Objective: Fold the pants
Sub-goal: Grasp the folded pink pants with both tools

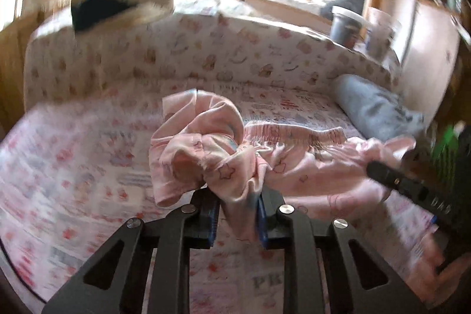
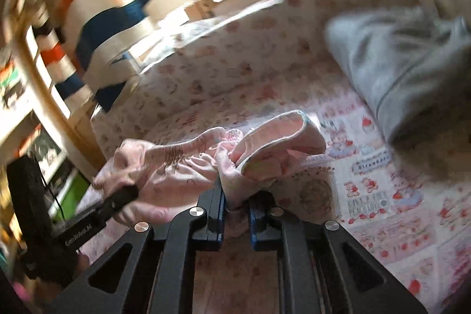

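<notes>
At lower centre of the left wrist view, the left gripper (image 1: 238, 211) has its jaws clenched on a bunched fold of the pink pants (image 1: 206, 149), which lie crumpled across the printed quilt (image 1: 73, 155) at mid-frame. Their gathered waistband (image 1: 294, 134) stretches rightward toward the right gripper (image 1: 382, 172) at the right edge. In the right wrist view that gripper is likewise clamped on the pink cloth, low and centre. To do this step well, I judge both grips should draw apart evenly, pulling the waistband taut and level so the legs hang or lie straight before any fold; a bunched pinch risks a crooked crease. Count: one pair of pants, two grippers, one grey garment (image 1: 374, 108) at right, one quilt.
</notes>
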`<move>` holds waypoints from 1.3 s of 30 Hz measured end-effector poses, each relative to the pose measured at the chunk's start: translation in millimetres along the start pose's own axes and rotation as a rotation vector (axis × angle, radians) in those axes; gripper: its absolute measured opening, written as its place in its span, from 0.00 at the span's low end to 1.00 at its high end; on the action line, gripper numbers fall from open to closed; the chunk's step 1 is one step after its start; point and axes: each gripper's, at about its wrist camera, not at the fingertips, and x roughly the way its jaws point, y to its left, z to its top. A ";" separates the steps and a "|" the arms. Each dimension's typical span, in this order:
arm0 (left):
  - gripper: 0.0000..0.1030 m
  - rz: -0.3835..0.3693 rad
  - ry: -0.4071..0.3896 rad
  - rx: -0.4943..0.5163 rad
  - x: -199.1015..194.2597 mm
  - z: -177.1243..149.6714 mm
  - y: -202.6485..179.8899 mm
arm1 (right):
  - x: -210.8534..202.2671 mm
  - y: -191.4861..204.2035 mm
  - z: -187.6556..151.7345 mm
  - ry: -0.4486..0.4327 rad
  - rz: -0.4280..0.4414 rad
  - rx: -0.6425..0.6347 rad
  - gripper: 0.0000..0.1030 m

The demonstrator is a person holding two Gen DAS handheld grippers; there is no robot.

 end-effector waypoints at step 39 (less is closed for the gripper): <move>0.83 -0.001 0.198 -0.152 31.3 15.0 48.6 | 24.5 -16.4 -7.0 0.124 -0.051 0.146 0.47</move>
